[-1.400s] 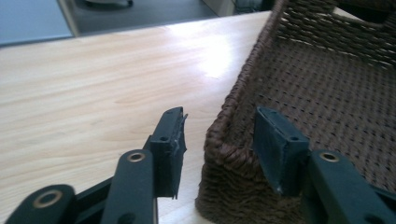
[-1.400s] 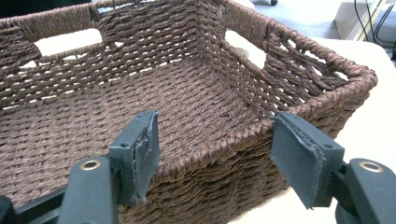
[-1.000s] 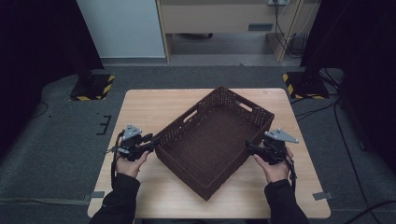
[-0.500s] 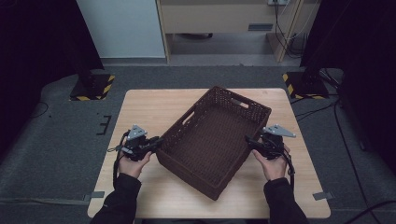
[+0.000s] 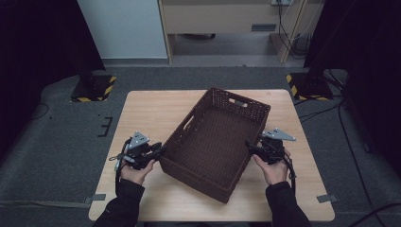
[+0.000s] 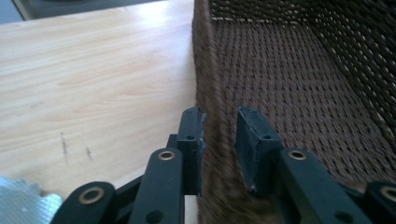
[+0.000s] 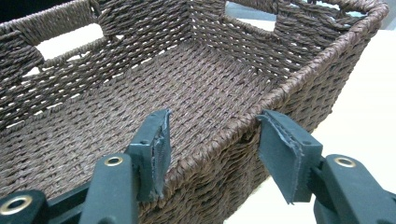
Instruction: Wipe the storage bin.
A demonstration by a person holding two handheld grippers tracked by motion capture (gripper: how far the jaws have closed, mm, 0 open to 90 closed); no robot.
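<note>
A dark brown woven basket (image 5: 218,124) lies askew in the middle of the wooden table (image 5: 146,111), with nothing in it. My left gripper (image 5: 161,150) sits at the basket's left long wall (image 6: 215,93). Its jaws stand astride the wall, the outer pad against it and the inner pad a sliver off; they have just been opening. My right gripper (image 5: 248,145) sits at the right long wall. Its jaws have just been closing, astride the rim (image 7: 243,119), with the outer pad (image 7: 280,149) still apart from the weave.
The basket has handle cut-outs (image 7: 70,39) in its walls. Bare tabletop lies left of the basket (image 6: 93,84) and toward the near edge (image 5: 156,203). Black stands with yellow-striped feet (image 5: 92,89) rest on the grey floor beyond the table.
The basket has turned slightly, its near corner swinging right. Both grippers have edged inward onto its side walls.
</note>
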